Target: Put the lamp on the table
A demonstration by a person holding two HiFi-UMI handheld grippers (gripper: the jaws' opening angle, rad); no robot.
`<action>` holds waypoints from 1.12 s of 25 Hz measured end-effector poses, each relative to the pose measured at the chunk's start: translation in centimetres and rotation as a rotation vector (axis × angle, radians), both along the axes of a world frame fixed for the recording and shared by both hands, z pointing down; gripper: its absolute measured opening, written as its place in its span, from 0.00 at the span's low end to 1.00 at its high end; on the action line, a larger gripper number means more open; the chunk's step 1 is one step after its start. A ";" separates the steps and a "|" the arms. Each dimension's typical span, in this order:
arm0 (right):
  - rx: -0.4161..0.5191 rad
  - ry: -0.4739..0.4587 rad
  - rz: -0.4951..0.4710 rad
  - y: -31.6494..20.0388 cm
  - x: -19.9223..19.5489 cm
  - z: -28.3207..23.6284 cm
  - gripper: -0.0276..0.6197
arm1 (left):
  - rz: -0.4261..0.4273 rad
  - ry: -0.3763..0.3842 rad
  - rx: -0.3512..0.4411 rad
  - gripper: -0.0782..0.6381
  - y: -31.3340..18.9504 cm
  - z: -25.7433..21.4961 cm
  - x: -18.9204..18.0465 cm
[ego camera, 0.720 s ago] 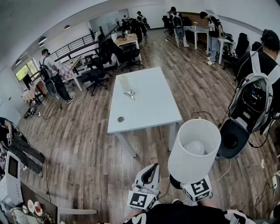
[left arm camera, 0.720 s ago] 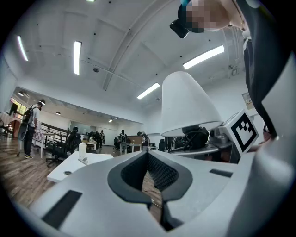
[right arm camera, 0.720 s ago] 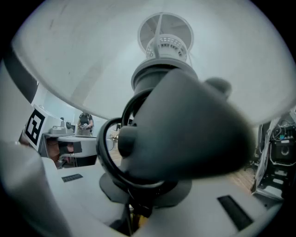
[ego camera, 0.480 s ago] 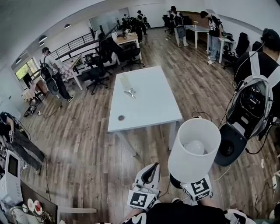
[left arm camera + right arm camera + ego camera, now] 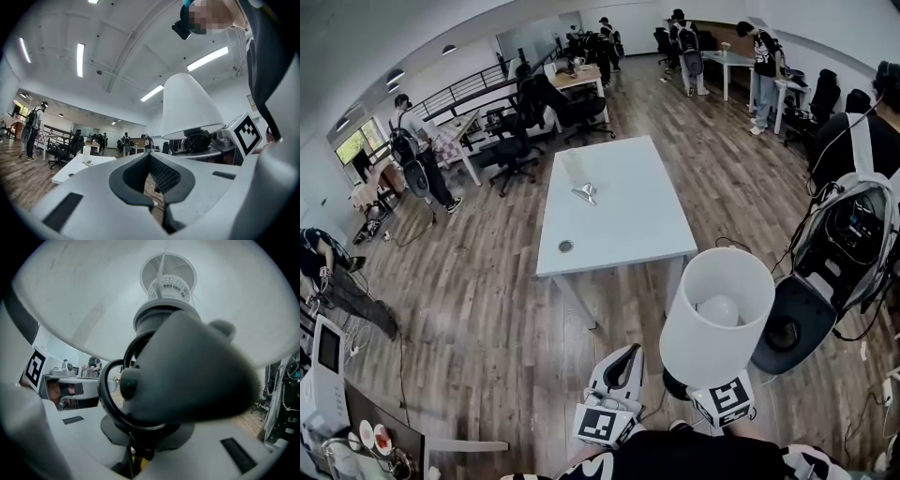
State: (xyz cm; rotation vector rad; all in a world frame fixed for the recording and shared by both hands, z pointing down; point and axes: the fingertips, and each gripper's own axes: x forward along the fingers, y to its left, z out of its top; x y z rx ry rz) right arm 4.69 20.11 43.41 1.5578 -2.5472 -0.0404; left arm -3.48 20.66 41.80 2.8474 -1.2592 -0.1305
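Nearest the body, low in the head view, both grippers sit side by side, pointing fwd and roughly level. The left gripper (image 5: 624, 364) has its jaws together w/ nothing between them; it's idle, just left of the lamp and not touching it. The right gripper (image 5: 136, 452) is clamped on the lamp (image 5: 716, 319) at its dark base, where a black cord (image 5: 105, 394) loops round. The white shade (image 5: 93, 296) stands upright above the jaws, and the bulb (image 5: 718, 310) shows inside it from above. So the lamp is in the air, close to the person, over the wood floor (image 5: 487, 319), not on or over the table. Progress, my read: pickup done, carry under way, placement not begun. Left to do: bring the lamp fwd over the table's near edge, lower the base flat, let go. The table (image 5: 628, 225) is white, ahead and slightly left, w/ a strip of floor between it and the lamp. Its near end is mostly bare, just a small round thing (image 5: 566, 247) by the left edge. Farther up sit a small metal item (image 5: 585, 195) and a clear container (image 5: 570, 172), so there's plenty of room. To the right are a backpack (image 5: 853, 230) and a dark chair (image 5: 792, 323). Far back: desks, office chairs, several ppl standing.
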 end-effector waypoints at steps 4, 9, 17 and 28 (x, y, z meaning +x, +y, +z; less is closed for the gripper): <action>0.001 -0.005 0.010 -0.1 -0.5 -0.1 0.15 | 0.007 0.000 -0.003 0.11 -0.1 0.2 -0.5; 0.001 0.019 0.024 -0.4 -1.2 0.3 0.15 | 0.013 0.027 -0.025 0.12 -0.6 0.6 -1.6; 0.019 0.006 0.070 -0.4 -3.4 0.7 0.15 | 0.031 0.031 -0.027 0.12 -0.9 1.4 -4.4; -0.008 -0.003 0.064 -1.3 -5.2 1.8 0.15 | 0.048 0.035 -0.046 0.12 -2.3 2.6 -5.5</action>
